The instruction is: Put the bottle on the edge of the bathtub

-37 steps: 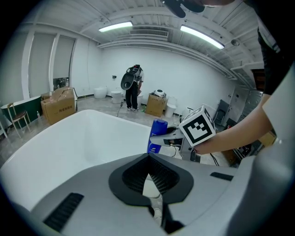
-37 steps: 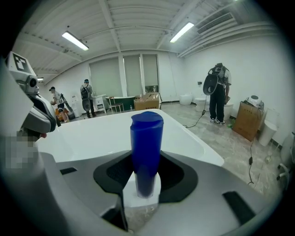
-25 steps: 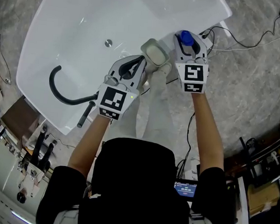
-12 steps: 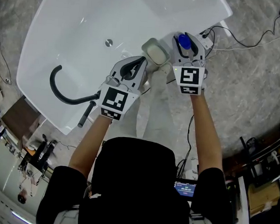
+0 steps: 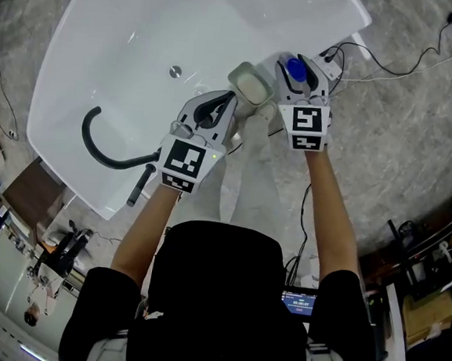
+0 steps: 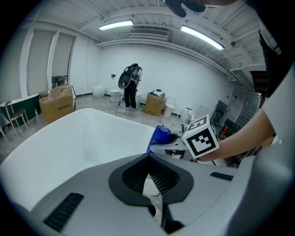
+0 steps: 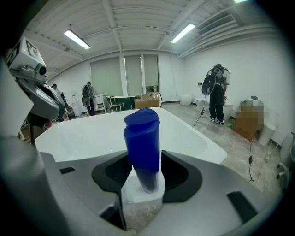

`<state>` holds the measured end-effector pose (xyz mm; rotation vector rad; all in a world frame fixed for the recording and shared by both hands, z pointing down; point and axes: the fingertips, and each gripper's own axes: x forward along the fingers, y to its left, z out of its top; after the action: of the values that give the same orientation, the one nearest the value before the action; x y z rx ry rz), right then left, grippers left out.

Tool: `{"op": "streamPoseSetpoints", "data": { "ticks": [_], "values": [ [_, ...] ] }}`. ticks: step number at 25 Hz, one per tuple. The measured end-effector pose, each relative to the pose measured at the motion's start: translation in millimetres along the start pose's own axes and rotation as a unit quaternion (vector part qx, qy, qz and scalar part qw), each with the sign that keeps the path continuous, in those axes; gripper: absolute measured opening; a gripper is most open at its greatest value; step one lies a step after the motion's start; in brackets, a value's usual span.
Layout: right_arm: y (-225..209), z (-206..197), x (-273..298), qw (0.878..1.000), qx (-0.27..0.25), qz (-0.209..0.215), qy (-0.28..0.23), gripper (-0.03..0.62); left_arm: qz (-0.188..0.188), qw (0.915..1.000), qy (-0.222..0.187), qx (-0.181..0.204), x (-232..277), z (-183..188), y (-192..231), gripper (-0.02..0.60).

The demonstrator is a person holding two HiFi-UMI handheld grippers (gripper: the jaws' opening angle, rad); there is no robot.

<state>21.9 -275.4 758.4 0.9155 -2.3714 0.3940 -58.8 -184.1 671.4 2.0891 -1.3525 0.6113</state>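
Observation:
A blue bottle (image 5: 298, 63) stands upright on the white rim of the bathtub (image 5: 346, 25), at the tub's near right corner. My right gripper (image 5: 299, 72) has its jaws on either side of the bottle (image 7: 142, 138) and they are opening; the pads stand just off its sides. The rim (image 7: 193, 138) shows below and beyond the bottle. My left gripper (image 5: 235, 98) hangs close to the left of the bottle, over the same rim, with its pads closed together (image 6: 148, 159) and nothing between them. From the left gripper view the bottle (image 6: 159, 136) shows in the right gripper.
A black hose with a hand shower (image 5: 103, 145) lies in the tub near the drain (image 5: 175, 70). Cables (image 5: 393, 68) run over the marbled floor to the right of the tub. People (image 7: 215, 92) and cardboard boxes (image 6: 57, 103) stand far off in the room.
My right gripper has drifted slightly left and back while the bottle stays at the same spot on the rim. The left gripper has not moved.

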Motion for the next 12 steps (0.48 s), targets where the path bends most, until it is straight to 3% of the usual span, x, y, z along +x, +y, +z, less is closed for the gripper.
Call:
{"op": "streamPoseSetpoints", "data": {
  "ticks": [5, 12],
  "values": [
    [-0.5, 5.0, -10.0, 1.000, -0.002, 0.002, -0.001, 0.224, -0.003, 0.9999, -0.004, 0.009, -2.4, 5.2, -5.0, 0.011],
    [1.3, 26.8, -48.7, 0.999, 0.025, -0.016, -0.014, 0.227, -0.010, 0.9993, -0.025, 0.026, -26.2, 33.9, -13.8, 0.011]
  ]
}}
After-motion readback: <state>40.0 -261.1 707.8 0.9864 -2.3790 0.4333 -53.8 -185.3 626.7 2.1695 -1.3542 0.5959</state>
